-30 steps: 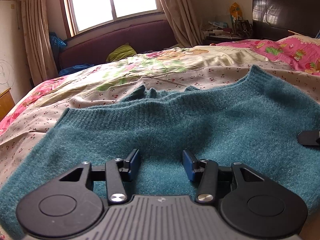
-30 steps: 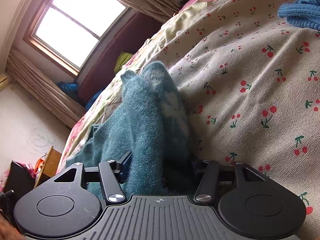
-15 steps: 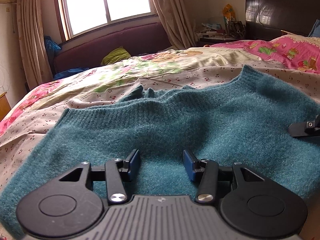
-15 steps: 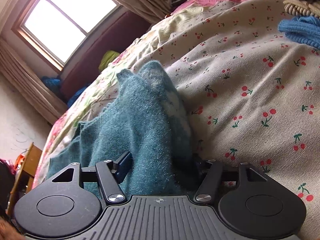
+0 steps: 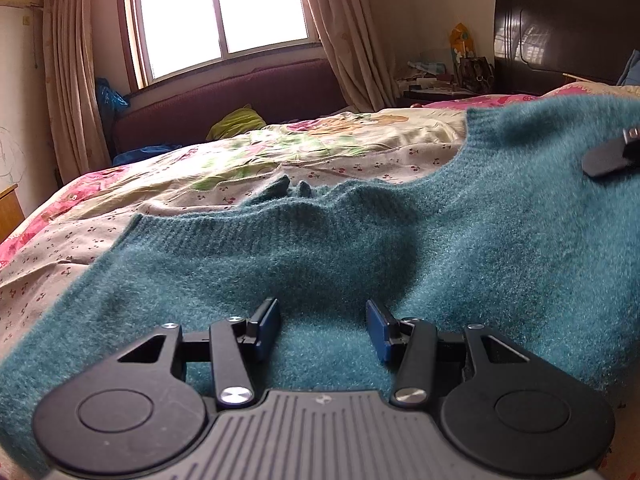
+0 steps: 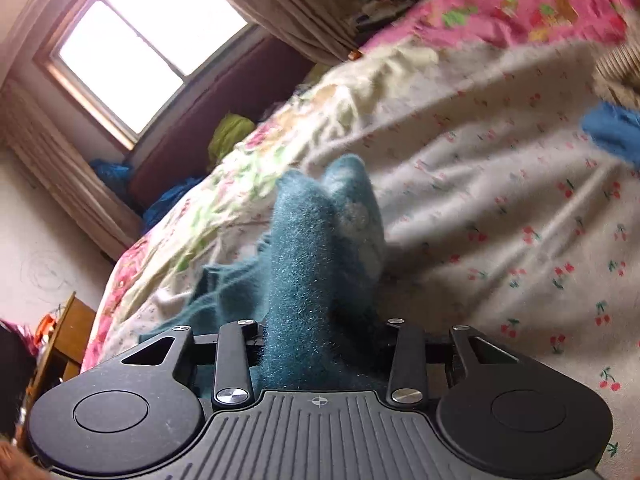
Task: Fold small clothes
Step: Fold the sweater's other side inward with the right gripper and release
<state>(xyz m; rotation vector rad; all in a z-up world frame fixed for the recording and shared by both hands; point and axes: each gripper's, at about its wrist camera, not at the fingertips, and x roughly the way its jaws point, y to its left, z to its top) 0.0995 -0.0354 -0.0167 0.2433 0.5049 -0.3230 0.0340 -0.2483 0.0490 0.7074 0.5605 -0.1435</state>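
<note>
A fuzzy teal knitted sweater (image 5: 360, 248) lies spread on the bed, its right side lifted off the bedding. My left gripper (image 5: 323, 330) rests low on the sweater's near part; its blue pads (image 5: 267, 322) stand apart with teal fabric between them, not pinched. My right gripper (image 6: 320, 340) is shut on a bunched fold of the sweater (image 6: 316, 248), which sticks up between its jaws. One right-gripper finger also shows in the left wrist view (image 5: 608, 156), against the raised sweater.
The bed has a cherry-print sheet (image 6: 500, 208) and a pink floral quilt (image 6: 520, 12). A blue knit garment (image 6: 612, 132) lies at the right. A maroon sofa (image 5: 232, 100) stands under the window, a dark headboard (image 5: 560, 36) at the far right, a wooden side table (image 6: 68, 344) at the left.
My right gripper has risen with the gripped fold, lifting the sweater's right side off the bed. My left gripper stays on the sweater with its pads apart.
</note>
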